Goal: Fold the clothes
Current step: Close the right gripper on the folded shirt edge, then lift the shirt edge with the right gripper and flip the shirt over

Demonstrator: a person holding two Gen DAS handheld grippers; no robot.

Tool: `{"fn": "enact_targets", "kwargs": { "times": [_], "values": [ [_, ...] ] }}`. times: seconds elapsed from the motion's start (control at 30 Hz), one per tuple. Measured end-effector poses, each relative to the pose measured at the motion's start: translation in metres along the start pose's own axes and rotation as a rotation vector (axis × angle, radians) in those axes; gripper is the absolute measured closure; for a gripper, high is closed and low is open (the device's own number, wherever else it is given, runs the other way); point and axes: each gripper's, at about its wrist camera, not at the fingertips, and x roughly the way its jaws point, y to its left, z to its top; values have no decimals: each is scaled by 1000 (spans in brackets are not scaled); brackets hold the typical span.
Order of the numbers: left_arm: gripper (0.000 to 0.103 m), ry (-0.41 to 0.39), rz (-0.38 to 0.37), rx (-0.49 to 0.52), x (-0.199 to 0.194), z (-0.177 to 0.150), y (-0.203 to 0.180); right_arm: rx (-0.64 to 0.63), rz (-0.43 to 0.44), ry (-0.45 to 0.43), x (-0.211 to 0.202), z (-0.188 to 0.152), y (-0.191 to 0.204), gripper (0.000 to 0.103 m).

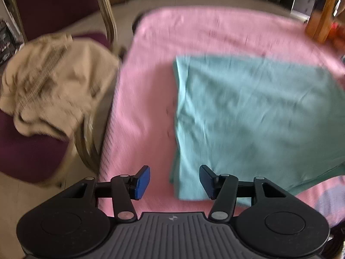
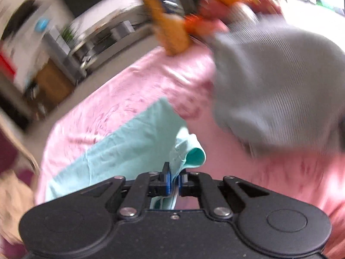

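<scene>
A teal garment [image 1: 248, 118] lies folded flat on the pink cover [image 1: 151, 82] of the table. My left gripper [image 1: 175, 180] hovers open above its near left corner, with the blue pads [image 1: 143, 181] wide apart and gripping nothing. In the right wrist view my right gripper [image 2: 174, 180] is shut on an edge of the teal garment [image 2: 120, 155]. The pinched cloth curls up just past the fingertips, and the rest trails down to the left onto the pink cover [image 2: 129, 99]. This view is blurred by motion.
A beige garment [image 1: 54, 82] is heaped on a maroon chair [image 1: 32, 155] left of the table. A grey ribbed garment [image 2: 276, 90] lies on the cover at the right. Orange objects [image 2: 170, 30] stand at the table's far edge. Shelves and furniture sit beyond.
</scene>
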Motion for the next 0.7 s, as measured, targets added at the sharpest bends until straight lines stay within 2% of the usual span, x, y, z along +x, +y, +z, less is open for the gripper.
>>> {"fn": "enact_targets", "kwargs": {
  "times": [0.1, 0.2, 0.3, 0.37, 0.43, 0.5, 0.6, 0.7],
  "values": [
    [45, -51, -6, -40, -19, 7, 23, -190, -2, -69, -13, 11, 50, 97],
    [45, -79, -3, -101, -26, 12, 50, -369, 71, -150, -28, 8, 103, 97],
    [45, -92, 9, -197, -22, 8, 73, -612, 163, -210, -36, -16, 158, 97],
    [45, -85, -4, -264, -18, 5, 86, -812, 213, -223, -37, -46, 190, 97],
    [45, -78, -5, -309, -14, 3, 95, -1020, 259, -228, -39, -80, 222, 97],
    [45, -74, 8, -330, -13, 1, 100, -1182, 291, -190, -32, -112, 243, 97],
    [45, -61, -8, -347, -11, 0, 105, -1270, 313, -94, -18, -141, 255, 97],
    [45, -55, -10, -349, -9, -1, 106, -1282, 315, -66, -12, -152, 258, 97]
  ]
}}
